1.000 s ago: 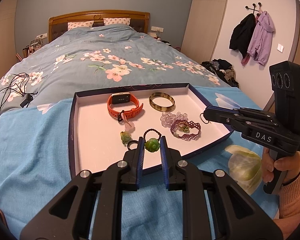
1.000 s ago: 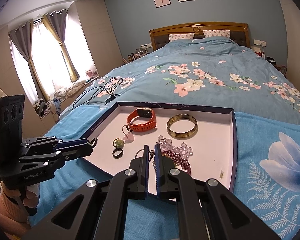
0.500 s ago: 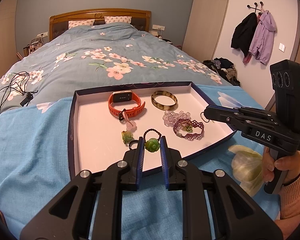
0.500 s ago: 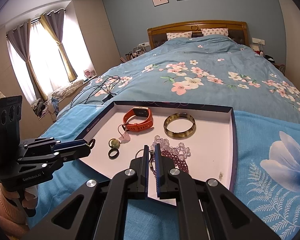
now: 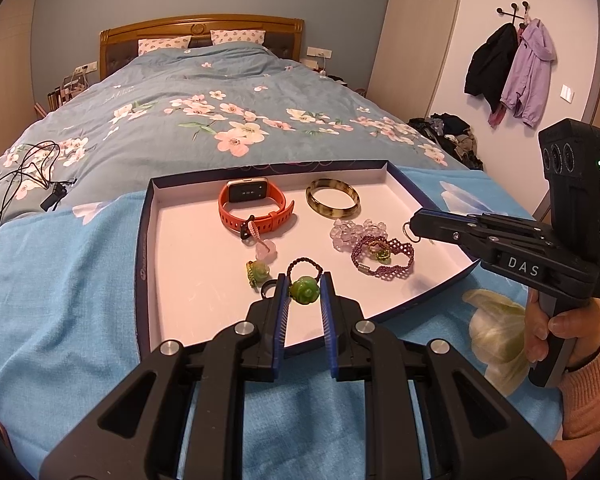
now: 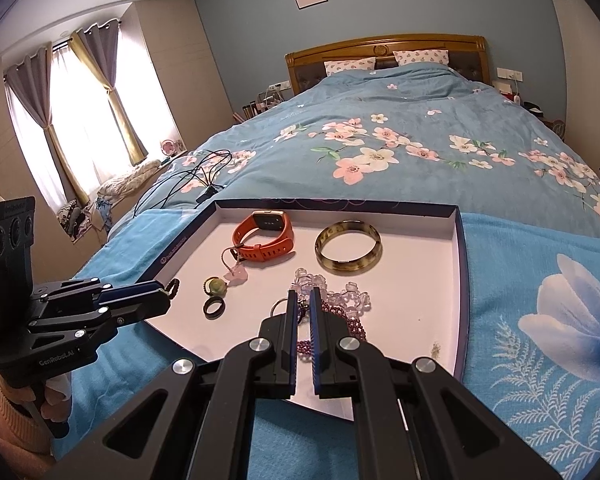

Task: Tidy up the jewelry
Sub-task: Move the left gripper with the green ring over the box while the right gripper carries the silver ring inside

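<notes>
Left gripper [image 5: 303, 287]: jaws narrow, clamped on the green flower bead [image 5: 304, 290] of a charm whose dark braided loop [image 5: 303, 266] arches up past the tips; held over the near part of the tray.
Right gripper [image 6: 304, 300]: jaws nearly together, pinching a small metal ring [image 6: 281, 305]; the same ring [image 5: 409, 232] sticks out at its tip in the left wrist view, over the right side of the tray.
Tray [image 5: 142, 248]: shallow, dark blue rim, white floor, lying on a light blue cloth [image 5: 60, 304] spread on the bed [image 5: 204, 96].
Orange watch [image 5: 255, 204]: far middle of the tray, strap closed in a loop.
Bangle [image 5: 332, 199]: brown mottled, just right of the watch, flat.
Pink charm [image 5: 265, 249]: near side of the watch, its cord touching the strap.
Second green bead [image 5: 257, 273]: just in front of the pink charm.
Black ring [image 6: 213, 306]: flat, beside that bead, near the left jaws.
Clear bead bracelet [image 5: 350, 234]: right of centre, touching the purple woven bracelet [image 5: 384, 258] in front of it.
Cables [image 5: 24, 168]: on the floral duvet, left of the tray.
</notes>
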{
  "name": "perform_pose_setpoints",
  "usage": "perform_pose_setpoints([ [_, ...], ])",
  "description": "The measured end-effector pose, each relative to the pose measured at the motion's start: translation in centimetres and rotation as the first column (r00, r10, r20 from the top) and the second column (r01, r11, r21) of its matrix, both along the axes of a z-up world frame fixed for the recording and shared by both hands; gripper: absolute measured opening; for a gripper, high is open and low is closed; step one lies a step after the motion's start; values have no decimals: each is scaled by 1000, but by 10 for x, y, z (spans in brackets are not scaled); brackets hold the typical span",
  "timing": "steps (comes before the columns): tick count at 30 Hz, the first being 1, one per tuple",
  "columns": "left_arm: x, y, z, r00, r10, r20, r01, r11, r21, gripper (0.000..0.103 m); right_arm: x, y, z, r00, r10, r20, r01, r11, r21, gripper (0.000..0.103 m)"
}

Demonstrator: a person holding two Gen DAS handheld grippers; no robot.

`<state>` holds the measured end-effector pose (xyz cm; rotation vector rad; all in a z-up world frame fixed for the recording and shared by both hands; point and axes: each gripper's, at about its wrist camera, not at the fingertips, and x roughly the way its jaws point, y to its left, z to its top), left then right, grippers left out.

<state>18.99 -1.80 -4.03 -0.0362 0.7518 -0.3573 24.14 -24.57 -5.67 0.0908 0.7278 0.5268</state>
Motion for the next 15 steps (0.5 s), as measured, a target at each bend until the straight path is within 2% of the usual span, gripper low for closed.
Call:
perform_pose_setpoints([
  [15, 3, -2, -3, 1000, 3, -9, -3, 1000, 3, 16, 3, 2, -3, 1000, -6, -9, 6, 1000, -6, 4],
])
